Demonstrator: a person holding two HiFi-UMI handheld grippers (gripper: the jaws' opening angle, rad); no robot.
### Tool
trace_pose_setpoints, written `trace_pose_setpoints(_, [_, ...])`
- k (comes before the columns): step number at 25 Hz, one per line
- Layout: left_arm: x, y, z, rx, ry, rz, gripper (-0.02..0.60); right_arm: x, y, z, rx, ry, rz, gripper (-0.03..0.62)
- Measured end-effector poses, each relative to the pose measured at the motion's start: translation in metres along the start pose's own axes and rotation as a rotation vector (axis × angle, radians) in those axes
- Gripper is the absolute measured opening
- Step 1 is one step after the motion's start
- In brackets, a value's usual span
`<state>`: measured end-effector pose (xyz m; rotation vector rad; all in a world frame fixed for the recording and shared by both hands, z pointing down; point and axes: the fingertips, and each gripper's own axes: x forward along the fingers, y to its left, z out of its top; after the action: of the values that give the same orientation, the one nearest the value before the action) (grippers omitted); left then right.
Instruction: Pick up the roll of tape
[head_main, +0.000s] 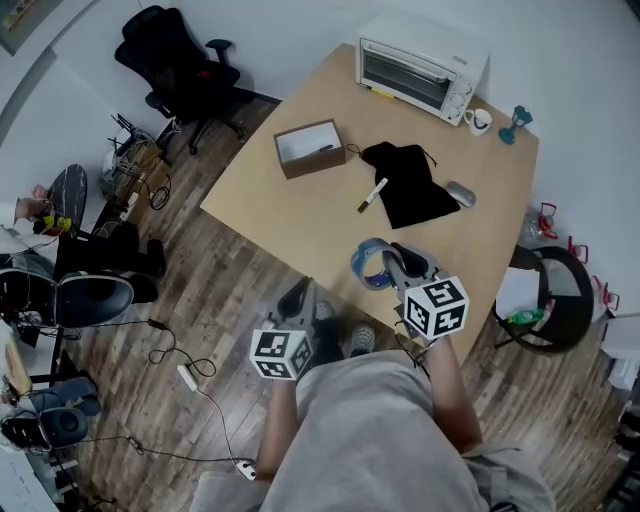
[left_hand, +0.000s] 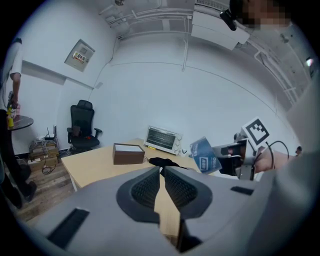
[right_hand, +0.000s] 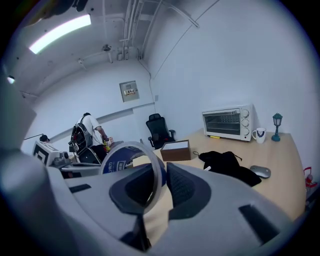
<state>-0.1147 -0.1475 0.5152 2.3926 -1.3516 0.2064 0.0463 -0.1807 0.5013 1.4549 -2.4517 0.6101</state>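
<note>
A: While the head view is looking steeply down, what is the right hand-held gripper (head_main: 392, 258) doing?

B: It is clenching the roll of tape (head_main: 368, 265), which is sticking out to its left over the near edge of the counter (head_main: 290, 205). A marker (head_main: 373, 194) and a black pouch (head_main: 412, 185) are lying ahead of it.

A: And the left hand-held gripper (head_main: 298, 292)?

B: It is hanging just beside the right one, short of the counter, over the wooden floor (head_main: 200, 300).

A: What is the left gripper view showing?

B: Its jaws are sitting almost together, gripping nothing. The roll of tape (left_hand: 204, 156) is hanging in the air to its right, and a brown box (left_hand: 128, 153) and a toaster oven (left_hand: 162, 140) are standing ahead.

A: And the right gripper view?

B: The roll of tape (right_hand: 116, 159) is standing upright between its jaws, with both pads pressing on the ring and the rest rising to the left.
</note>
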Motion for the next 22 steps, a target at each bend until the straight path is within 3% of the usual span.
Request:
trace_pose_setpoints(6, [0.001,-0.004,0.002,0.017,-0.015,0.004,0.006,-0.007,0.000,-0.012,0.045,-0.028,-0.019,0.067])
trace_pose_setpoints(14, [0.005,-0.021,0.008,0.025,-0.024,-0.078,0.005,-0.015,-0.008,-0.012,0.061,-0.088,-0.068,0.064])
trace_pose_setpoints(22, [0.008,-0.027,0.003,0.044,-0.020,-0.085,0.006,-0.018,-0.008,-0.021,0.079,-0.155,-0.074,0.054])
